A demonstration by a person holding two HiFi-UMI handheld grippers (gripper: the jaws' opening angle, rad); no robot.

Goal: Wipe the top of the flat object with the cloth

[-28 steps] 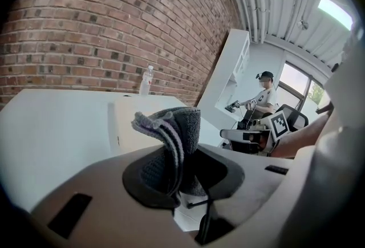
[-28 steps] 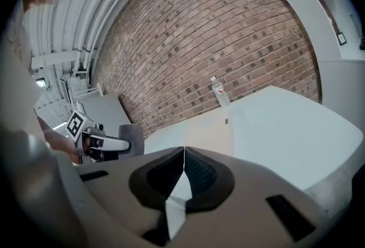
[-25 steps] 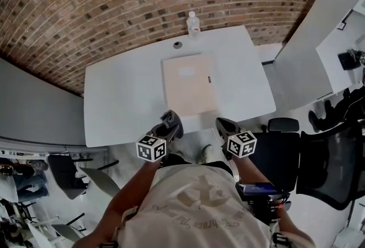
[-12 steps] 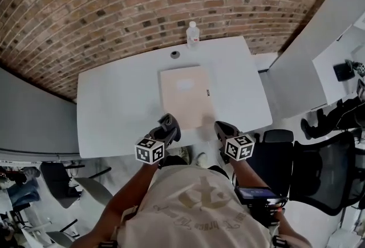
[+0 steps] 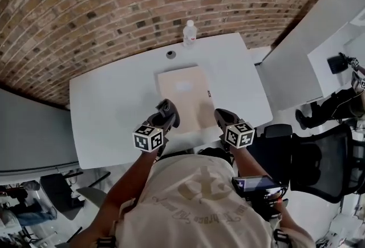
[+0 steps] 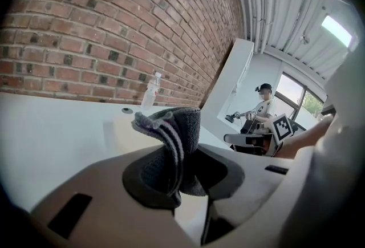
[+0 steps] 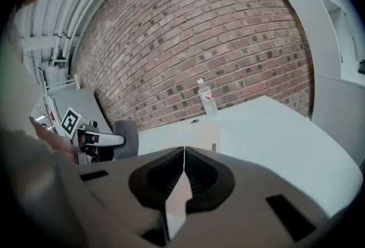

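Note:
A flat beige pad (image 5: pixel 183 96) lies in the middle of the white table (image 5: pixel 114 110); it also shows pale in the right gripper view (image 7: pixel 188 139). My left gripper (image 5: pixel 166 113) hovers over the pad's near left corner, shut on a folded grey cloth (image 6: pixel 171 144) that sticks up between its jaws. The cloth (image 7: pixel 126 137) also shows at the left of the right gripper view. My right gripper (image 5: pixel 222 118) is shut with nothing in it, near the pad's near right corner by the table's front edge.
A clear water bottle (image 5: pixel 189 33) and a small round dark thing (image 5: pixel 170 54) stand beyond the pad near the brick wall. A black chair (image 5: pixel 311 155) is to my right. A person (image 6: pixel 259 107) stands far off in the left gripper view.
Both grippers have moved forward from the table's front edge to the pad's near corners. The left still holds the cloth.

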